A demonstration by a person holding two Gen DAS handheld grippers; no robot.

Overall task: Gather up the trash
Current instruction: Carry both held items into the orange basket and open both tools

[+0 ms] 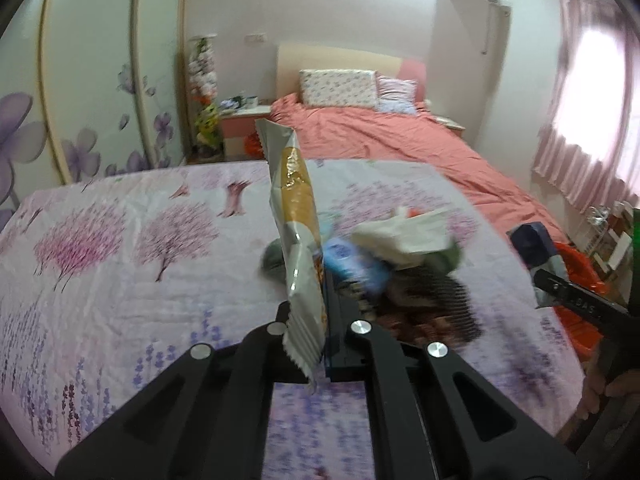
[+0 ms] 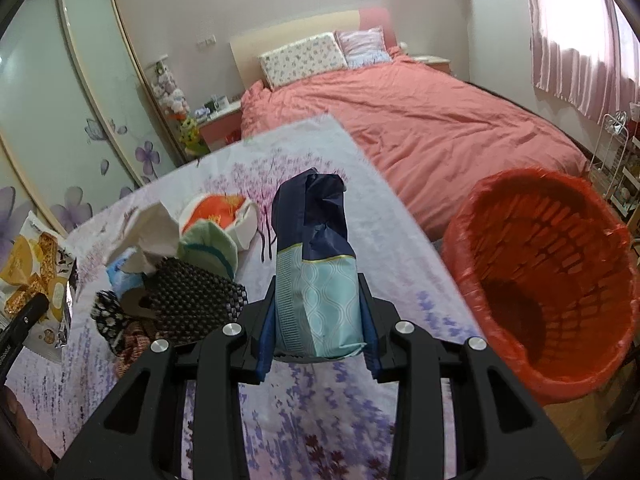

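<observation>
Right wrist alone shows the red basket's [image 2: 560, 240] inside.

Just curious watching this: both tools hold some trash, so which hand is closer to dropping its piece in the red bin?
The right tool: its blue packet sits beside the red bin.

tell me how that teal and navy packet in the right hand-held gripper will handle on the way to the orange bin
The teal and navy packet probably weighs little: it stands upright from a grip near its bottom end. Its creased, folded top suggests thin film that crumples easily. The glossy surface could slip, so the right hand-held gripper should stay closed until it is over the orange bin.
</observation>
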